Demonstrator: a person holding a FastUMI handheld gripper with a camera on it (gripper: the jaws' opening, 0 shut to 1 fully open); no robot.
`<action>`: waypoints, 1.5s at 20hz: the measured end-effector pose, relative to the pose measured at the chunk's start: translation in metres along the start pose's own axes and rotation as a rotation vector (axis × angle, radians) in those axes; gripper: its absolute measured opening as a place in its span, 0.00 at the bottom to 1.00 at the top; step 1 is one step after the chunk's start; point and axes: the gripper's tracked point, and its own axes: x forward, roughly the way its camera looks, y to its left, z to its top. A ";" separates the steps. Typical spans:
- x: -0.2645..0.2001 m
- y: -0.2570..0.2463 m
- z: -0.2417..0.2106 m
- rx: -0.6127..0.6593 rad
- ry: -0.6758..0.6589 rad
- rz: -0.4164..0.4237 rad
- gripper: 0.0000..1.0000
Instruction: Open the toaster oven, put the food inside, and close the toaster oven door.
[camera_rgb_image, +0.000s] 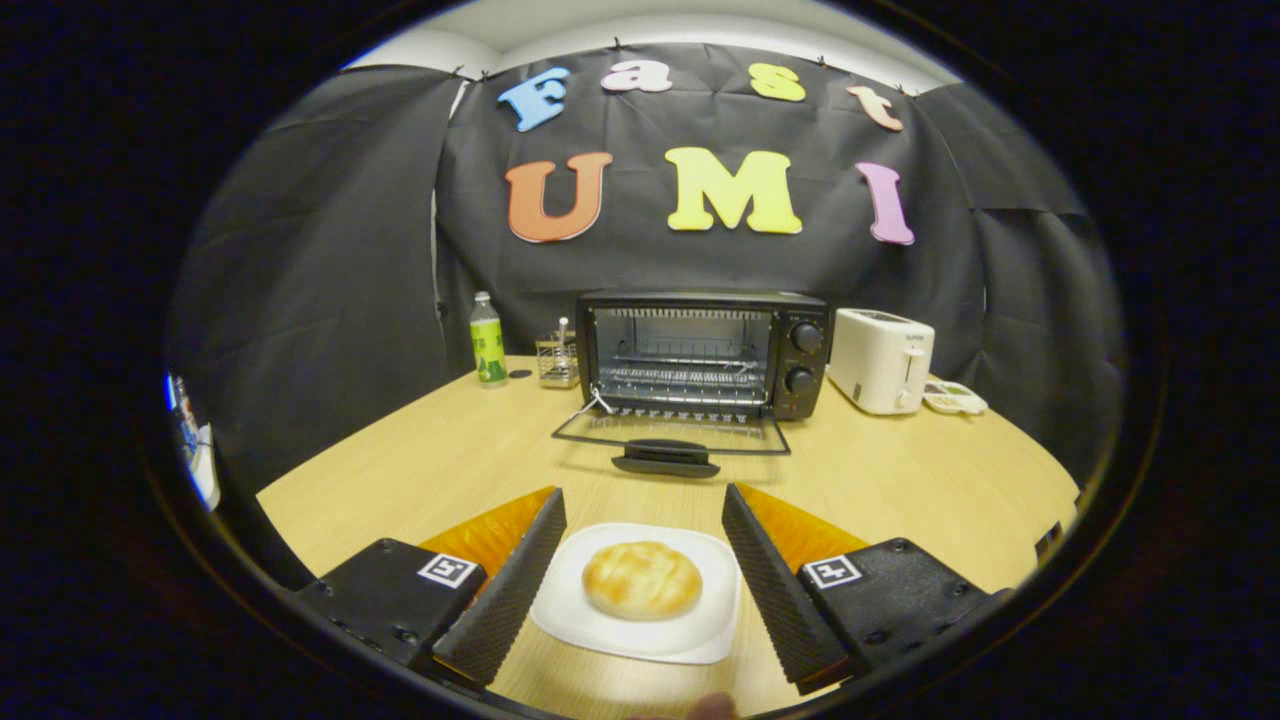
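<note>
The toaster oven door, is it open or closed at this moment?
Open. The door of the toaster oven lies folded down on the table, and the racks inside show.

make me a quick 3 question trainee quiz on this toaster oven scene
1. True or false: the toaster oven door is already open.
2. Where does the bun sit? A) on the oven rack B) on the white plate between the gripper fingers C) beside the white toaster
3. What stands left of the oven, beyond the wire holder?

Key: 1 true, the door lies flat on the table. 2 B, fingers apart, not touching the bun. 3 the green bottle.
</note>
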 end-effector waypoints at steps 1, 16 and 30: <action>0.001 -0.001 -0.010 0.010 0.022 -0.002 1.00; 0.012 0.001 -0.065 0.048 0.224 0.000 1.00; 0.011 -0.012 -0.036 0.307 0.156 0.036 0.54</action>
